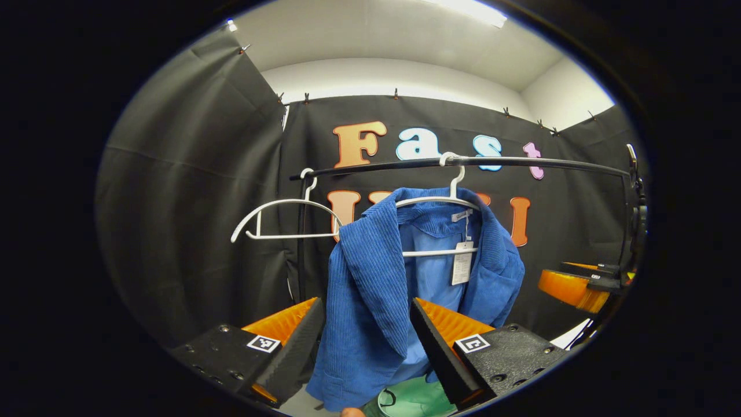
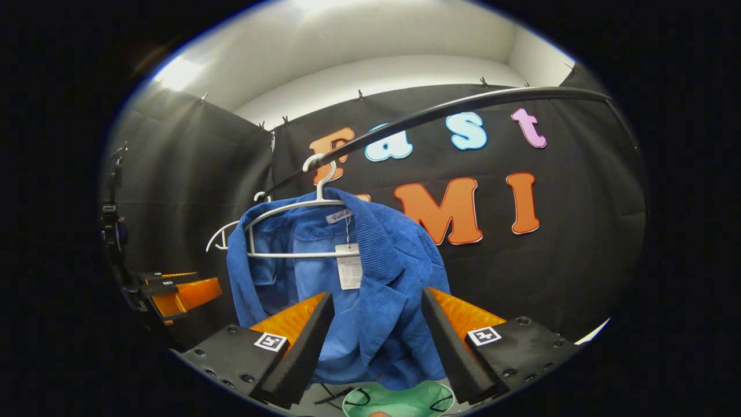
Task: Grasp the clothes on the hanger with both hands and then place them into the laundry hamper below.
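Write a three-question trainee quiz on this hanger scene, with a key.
1. True or false: the blue jacket hangs on a white hanger.
2. What sits below the jacket: A) green hamper B) red box C) chair?
3. Fill in: both the left gripper and the right gripper have fingers spread ____ around the jacket's front edges.

Key: 1 true; 2 A; 3 open.

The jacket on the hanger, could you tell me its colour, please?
Blue jacket, ribbed; clearest in the right gripper view.
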Demonstrator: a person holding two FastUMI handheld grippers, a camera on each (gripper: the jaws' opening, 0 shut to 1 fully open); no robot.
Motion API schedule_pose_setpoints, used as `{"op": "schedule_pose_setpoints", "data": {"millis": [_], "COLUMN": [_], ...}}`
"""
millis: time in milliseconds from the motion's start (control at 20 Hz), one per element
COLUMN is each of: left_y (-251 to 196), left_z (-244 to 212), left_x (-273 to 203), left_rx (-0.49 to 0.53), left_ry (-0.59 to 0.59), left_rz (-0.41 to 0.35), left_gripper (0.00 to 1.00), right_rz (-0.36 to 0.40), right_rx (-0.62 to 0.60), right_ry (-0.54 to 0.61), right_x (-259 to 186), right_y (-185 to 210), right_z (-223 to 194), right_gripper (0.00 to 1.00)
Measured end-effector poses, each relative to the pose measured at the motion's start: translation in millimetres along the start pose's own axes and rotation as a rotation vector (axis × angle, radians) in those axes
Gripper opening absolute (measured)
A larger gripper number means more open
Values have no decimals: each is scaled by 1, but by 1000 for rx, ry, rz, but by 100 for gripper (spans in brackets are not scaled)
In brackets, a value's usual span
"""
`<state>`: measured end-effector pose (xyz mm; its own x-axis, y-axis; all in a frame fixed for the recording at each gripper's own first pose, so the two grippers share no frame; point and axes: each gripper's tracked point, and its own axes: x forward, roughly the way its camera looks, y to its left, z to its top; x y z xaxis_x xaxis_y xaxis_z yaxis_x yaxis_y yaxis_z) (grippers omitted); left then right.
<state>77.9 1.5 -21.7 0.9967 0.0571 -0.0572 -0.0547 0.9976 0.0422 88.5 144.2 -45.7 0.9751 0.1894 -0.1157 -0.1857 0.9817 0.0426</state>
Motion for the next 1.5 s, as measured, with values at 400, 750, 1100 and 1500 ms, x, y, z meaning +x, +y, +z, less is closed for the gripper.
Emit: {"op": "schedule_pose_setpoints", "data": {"millis": [400,750,1100,1500], "left_y": [-13,-14,-14,-11], "left_z": [-3,-14,-24,-25], "left_x": [28,56,79,92], "left_rx": [8,15,9,-12], "left_ry": [6,32,33,2], "left_rz": [-7,11,6,-30], "left_gripper": [95,95,92,37], "right_rz": [-53,-115,-95,-12], "right_rx": [-60,-69,-32,42], "right_ry": [-15,32,53,69], "right_x": [54,99,129,138], "right_y": [17,2,-3,0], "right_z": [-13,-38,-51,-57], "right_gripper": [98,97,85,32]}}
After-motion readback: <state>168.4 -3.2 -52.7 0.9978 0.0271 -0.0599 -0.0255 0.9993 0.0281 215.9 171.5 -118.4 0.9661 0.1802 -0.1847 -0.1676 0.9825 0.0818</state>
